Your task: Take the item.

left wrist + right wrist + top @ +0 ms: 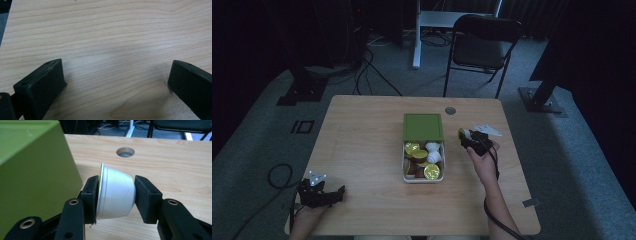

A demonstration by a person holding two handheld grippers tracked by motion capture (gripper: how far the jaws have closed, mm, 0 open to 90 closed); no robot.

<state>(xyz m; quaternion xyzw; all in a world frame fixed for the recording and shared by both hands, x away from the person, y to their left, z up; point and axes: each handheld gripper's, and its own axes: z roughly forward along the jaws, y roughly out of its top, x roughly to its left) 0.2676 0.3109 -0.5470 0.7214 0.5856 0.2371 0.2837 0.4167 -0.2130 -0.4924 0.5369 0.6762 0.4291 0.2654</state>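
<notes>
Two hand-held grippers at the surface (362,150). Right hand-held gripper (116,195) clamped on a silver capsule (116,192), held sideways, just right of the green lid (423,126). Left hand-held gripper (117,82) spread wide over bare wood at the near left corner. More capsules (424,160) heaped in the tray (404,172) mid-surface.

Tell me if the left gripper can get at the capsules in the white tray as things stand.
Probably yes: the left gripper is open and empty, with bare table between it and the open-topped white tray.
</notes>
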